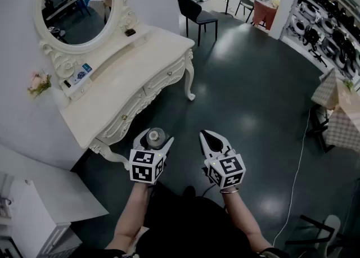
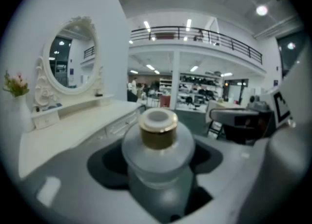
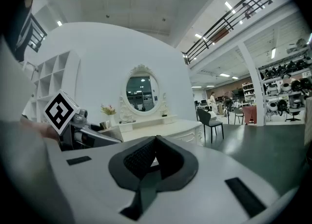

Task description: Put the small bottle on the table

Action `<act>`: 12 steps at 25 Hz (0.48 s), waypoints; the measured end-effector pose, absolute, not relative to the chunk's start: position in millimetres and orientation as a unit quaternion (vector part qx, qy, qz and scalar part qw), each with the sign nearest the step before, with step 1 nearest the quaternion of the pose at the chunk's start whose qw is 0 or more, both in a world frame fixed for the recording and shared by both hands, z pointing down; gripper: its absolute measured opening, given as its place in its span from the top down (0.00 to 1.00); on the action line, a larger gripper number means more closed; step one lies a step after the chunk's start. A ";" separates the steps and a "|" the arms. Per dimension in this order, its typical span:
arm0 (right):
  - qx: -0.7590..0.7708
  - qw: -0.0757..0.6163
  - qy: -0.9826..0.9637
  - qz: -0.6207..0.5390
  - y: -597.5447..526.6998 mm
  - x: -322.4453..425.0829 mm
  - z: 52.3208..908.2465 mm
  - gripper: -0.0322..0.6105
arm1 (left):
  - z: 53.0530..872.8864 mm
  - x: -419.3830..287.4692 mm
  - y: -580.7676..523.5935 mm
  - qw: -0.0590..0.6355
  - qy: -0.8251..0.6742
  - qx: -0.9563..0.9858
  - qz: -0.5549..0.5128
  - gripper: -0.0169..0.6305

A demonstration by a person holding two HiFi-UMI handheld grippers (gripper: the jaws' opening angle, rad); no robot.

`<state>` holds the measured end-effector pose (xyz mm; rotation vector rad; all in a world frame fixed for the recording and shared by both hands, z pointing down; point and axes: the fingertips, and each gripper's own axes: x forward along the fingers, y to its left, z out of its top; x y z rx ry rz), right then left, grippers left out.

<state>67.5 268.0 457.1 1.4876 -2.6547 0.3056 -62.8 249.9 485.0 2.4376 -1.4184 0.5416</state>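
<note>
A small frosted-glass bottle [image 1: 156,136] with a gold collar and white cap sits upright between the jaws of my left gripper [image 1: 152,140], which is shut on it. In the left gripper view the bottle [image 2: 158,142] fills the middle, its body gripped on both sides. It hangs over the dark floor, just off the near corner of the white dressing table [image 1: 129,66]. My right gripper [image 1: 208,136] is beside it on the right, shut with nothing in it; its dark pads [image 3: 146,157] meet in the right gripper view.
An oval mirror [image 1: 76,4] and a low shelf back the table top. A vase of flowers [image 1: 40,84] stands at its left end. A black chair [image 1: 194,12] is beyond the table, a white cabinet [image 1: 34,206] at lower left, and a checked-cloth table [image 1: 340,111] at right.
</note>
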 end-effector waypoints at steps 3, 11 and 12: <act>0.484 0.037 -0.869 0.100 264.0 70.0 456.5 0.94 | 483.5 -60.4 245.4 0.130 -0.489 0.842 0.188 0.45; 0.485 0.032 -0.868 0.100 259.3 73.8 459.7 0.94 | 483.4 -61.0 239.1 0.128 -0.492 0.840 0.191 0.45; 0.485 0.032 -0.868 0.101 256.9 73.5 460.2 0.94 | 484.1 -61.9 237.5 0.129 -0.492 0.839 0.193 0.45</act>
